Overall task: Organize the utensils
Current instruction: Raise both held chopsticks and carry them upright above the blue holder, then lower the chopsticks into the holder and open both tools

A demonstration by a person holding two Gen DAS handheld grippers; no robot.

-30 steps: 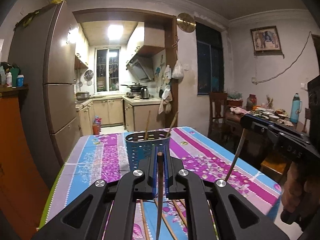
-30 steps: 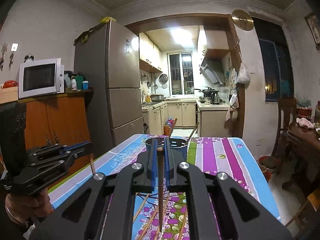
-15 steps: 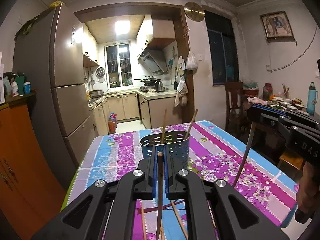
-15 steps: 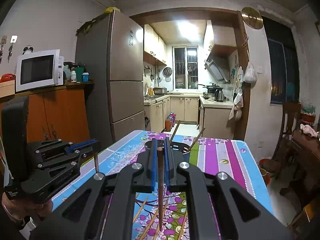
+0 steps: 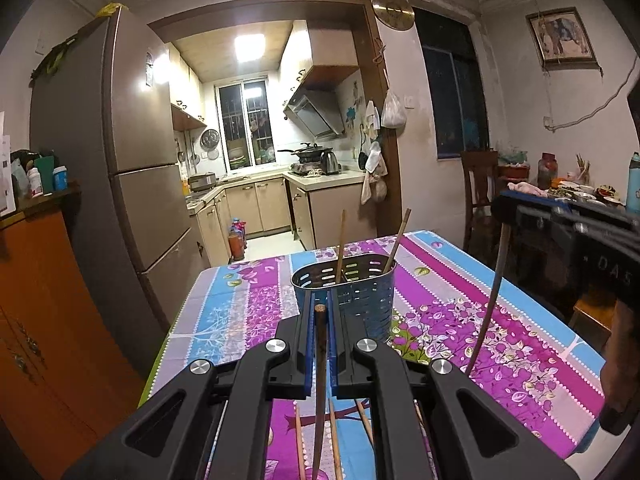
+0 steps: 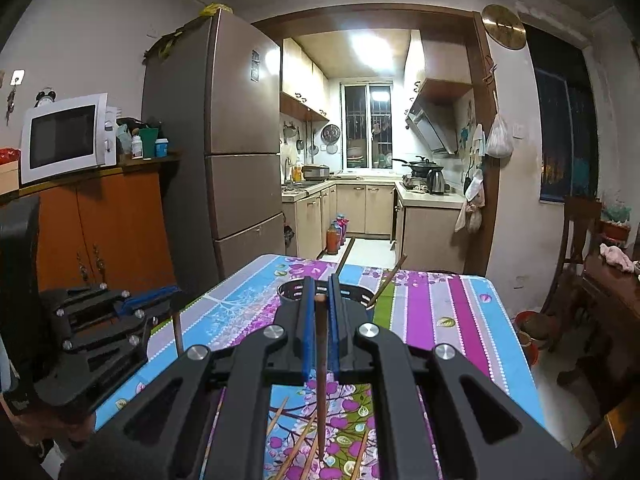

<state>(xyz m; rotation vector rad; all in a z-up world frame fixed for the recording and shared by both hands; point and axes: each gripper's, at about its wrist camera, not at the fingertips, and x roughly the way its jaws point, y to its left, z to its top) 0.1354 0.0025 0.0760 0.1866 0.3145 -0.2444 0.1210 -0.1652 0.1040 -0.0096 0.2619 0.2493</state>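
Left gripper [image 5: 320, 312] clamped dark chopstick [image 5: 320, 380], stick hanging near-vertical, tip down. Right gripper [image 6: 319, 300] likewise pinched own chopstick [image 6: 321, 380]. Perforated holder [image 5: 352, 296] stood on floral tablecloth [image 5: 500, 344], two sticks inside; loomed larger, lower in view than one second earlier. Loose chopsticks [image 6: 296, 448] lay flat below grippers.

Perforated shiny metal utensil holder [image 5: 352, 292]; dark smooth wooden chopsticks [image 5: 320, 380]; glossy floral tablecloth [image 5: 520, 344]; matt black plastic grippers [image 6: 320, 312] with blue pads; brushed-metal fridge [image 6: 236, 152].
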